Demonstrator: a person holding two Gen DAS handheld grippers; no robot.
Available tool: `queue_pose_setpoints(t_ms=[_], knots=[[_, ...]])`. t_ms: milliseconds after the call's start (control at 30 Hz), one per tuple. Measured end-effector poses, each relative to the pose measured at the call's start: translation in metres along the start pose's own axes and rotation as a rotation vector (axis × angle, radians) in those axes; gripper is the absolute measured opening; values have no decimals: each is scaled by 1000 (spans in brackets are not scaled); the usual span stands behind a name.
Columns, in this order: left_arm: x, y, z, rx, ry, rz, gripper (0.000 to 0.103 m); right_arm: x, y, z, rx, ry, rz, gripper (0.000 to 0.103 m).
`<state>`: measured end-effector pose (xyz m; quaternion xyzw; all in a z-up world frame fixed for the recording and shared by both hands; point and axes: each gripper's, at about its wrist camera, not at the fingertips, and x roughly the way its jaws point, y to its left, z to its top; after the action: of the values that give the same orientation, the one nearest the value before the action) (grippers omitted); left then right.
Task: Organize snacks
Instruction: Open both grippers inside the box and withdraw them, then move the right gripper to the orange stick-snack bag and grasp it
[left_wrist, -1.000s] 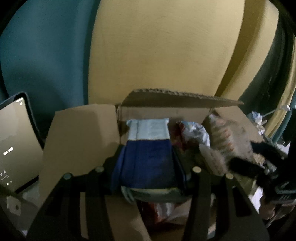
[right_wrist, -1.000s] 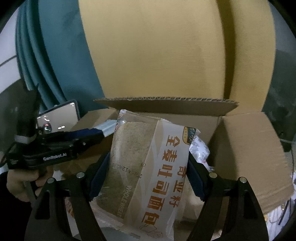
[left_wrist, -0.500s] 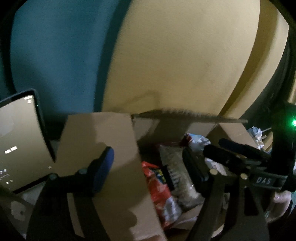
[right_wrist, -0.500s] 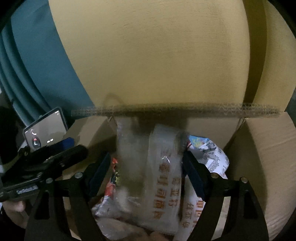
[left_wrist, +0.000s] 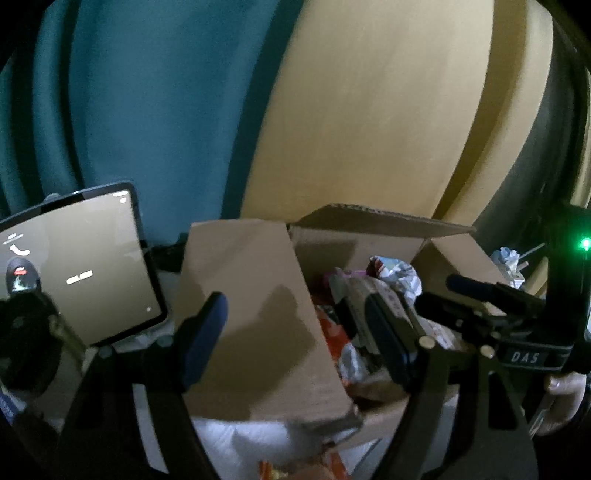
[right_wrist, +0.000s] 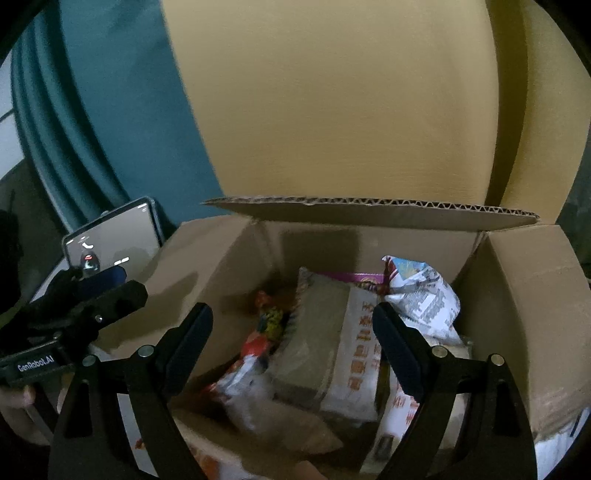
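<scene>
An open cardboard box (right_wrist: 236, 266) holds several snack packs. A whole wheat bread bag (right_wrist: 332, 347) with orange lettering lies in the middle of the box, beside a white crinkled bag (right_wrist: 424, 295) and a red and white pack (right_wrist: 251, 354). My right gripper (right_wrist: 293, 347) is open and empty above the bread bag. My left gripper (left_wrist: 303, 339) is open and empty, over the box's left flap (left_wrist: 251, 295). The snacks also show in the left wrist view (left_wrist: 373, 295), with the right gripper's body (left_wrist: 517, 325) over them.
A lit phone screen (left_wrist: 77, 266) stands left of the box and also shows in the right wrist view (right_wrist: 110, 240). A teal curtain (left_wrist: 147, 110) and a tan panel (right_wrist: 332, 110) stand behind. White packaging (left_wrist: 251, 443) lies below the box's front.
Both grippers let go of their packs: the blue pack left my left gripper and the bread bag dropped from my right gripper into the box. Both jaws are now open.
</scene>
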<state>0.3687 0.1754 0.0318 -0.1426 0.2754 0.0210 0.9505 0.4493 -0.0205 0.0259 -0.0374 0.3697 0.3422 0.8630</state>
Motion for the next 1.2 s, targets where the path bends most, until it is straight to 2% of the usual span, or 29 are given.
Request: queue_pose_setpoints(t_ms=[333,667,933,1200], knots=[[-51,1,-36,14,-34,30,78,-42,27,-30,-37,-30,17,90],[-70,11,-88,-5,-2,50,78,-55,40,-76,-47,-2,16,90],[-80,29,-127,-42,18,52,78,-41,49,-112,-32,52,16,90],[-74,51,-159,-50,54,66,78,2,64,-145,-15,133,32,90]])
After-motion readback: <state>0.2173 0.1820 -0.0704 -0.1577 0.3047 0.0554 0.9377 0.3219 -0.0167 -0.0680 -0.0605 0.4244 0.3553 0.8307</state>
